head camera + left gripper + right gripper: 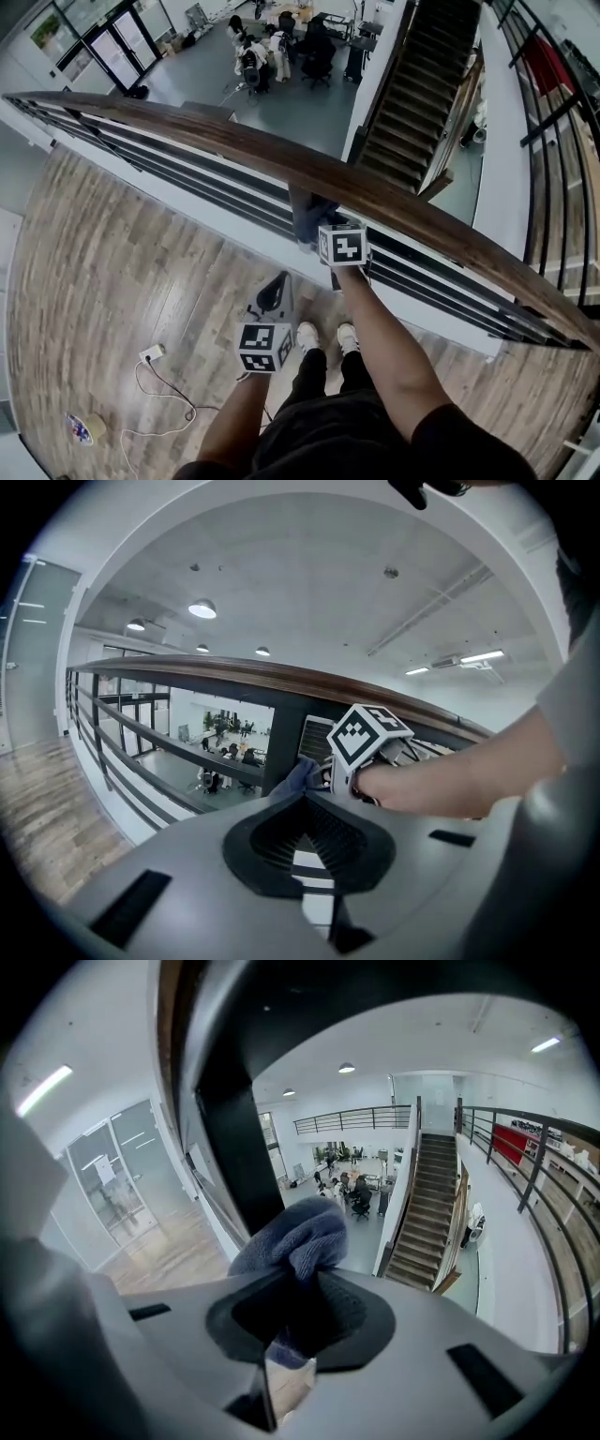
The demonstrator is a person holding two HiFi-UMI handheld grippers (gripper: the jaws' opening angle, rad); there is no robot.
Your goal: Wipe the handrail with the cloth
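Right gripper view: fuzzy blue cloth (pixel 295 1237) clamped; handrail (pixel 281 155) smooth curved wood.

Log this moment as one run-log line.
right gripper: shut on blue cloth | cloth: just below wooden handrail, contact unclear | left gripper: shut, empty, held low

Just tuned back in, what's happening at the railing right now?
A person stands at a balcony railing with a gripper in each hand. The right gripper is shut on a blue cloth, held by a dark post just below the wooden handrail, not on its top. The left gripper hangs lower, jaws together and empty. Wiping of the handrail doesn't look under way at this moment.
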